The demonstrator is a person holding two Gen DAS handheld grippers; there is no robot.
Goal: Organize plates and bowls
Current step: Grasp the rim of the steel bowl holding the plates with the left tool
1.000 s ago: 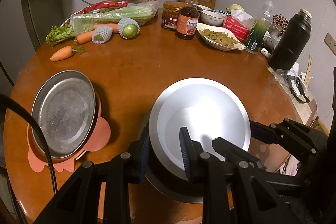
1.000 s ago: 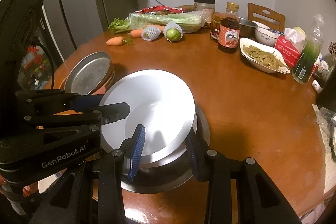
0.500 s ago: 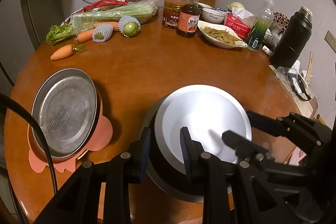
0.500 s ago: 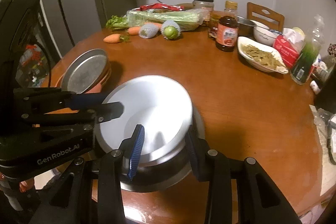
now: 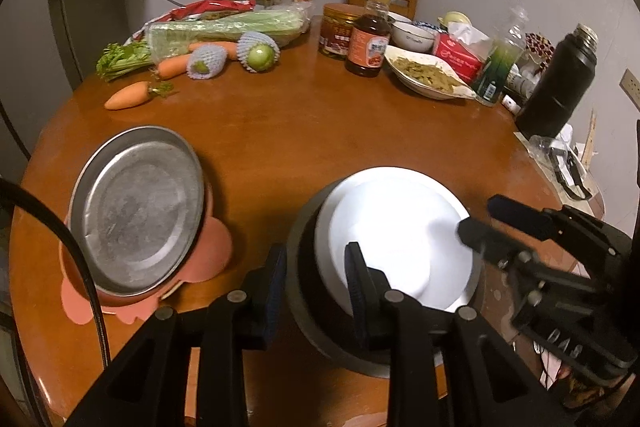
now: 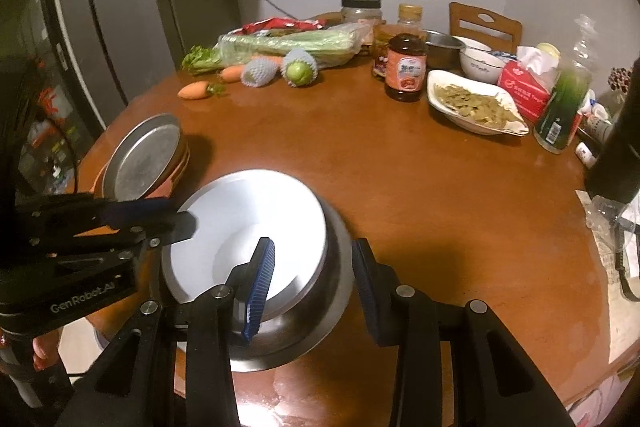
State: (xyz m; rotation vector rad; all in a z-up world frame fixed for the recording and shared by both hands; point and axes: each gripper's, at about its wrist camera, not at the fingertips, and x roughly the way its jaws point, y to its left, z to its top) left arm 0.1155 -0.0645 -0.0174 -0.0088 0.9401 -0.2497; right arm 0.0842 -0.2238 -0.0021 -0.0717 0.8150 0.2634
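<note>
A white plate (image 5: 400, 227) (image 6: 248, 219) lies inside a steel bowl (image 5: 304, 287) (image 6: 320, 307) near the table's front edge. My left gripper (image 5: 314, 267) straddles the left rims of both; its jaws are opening and the outer pad stands clear of the bowl. My right gripper (image 6: 312, 259) holds the opposite side, one pad on the plate's inner face and the other against the outside of the rims. Each gripper also shows in the other's view: the left gripper (image 6: 180, 215), the right gripper (image 5: 480, 217). To the left, a steel plate (image 5: 136, 203) (image 6: 148, 155) rests tilted on a pink dish (image 5: 212, 251).
The round wooden table (image 5: 320, 131) carries carrots (image 5: 128, 95), bagged celery (image 5: 224, 27), a sauce bottle (image 5: 368, 43), a dish of food (image 5: 424, 75), a white bowl (image 5: 412, 35) and a black flask (image 5: 556, 87) along its far side. A grey fridge (image 6: 112, 27) stands left.
The white plate has sunk from a raised, tilted position down into the steel bowl. The left gripper's jaws have spread wider around the rim.
</note>
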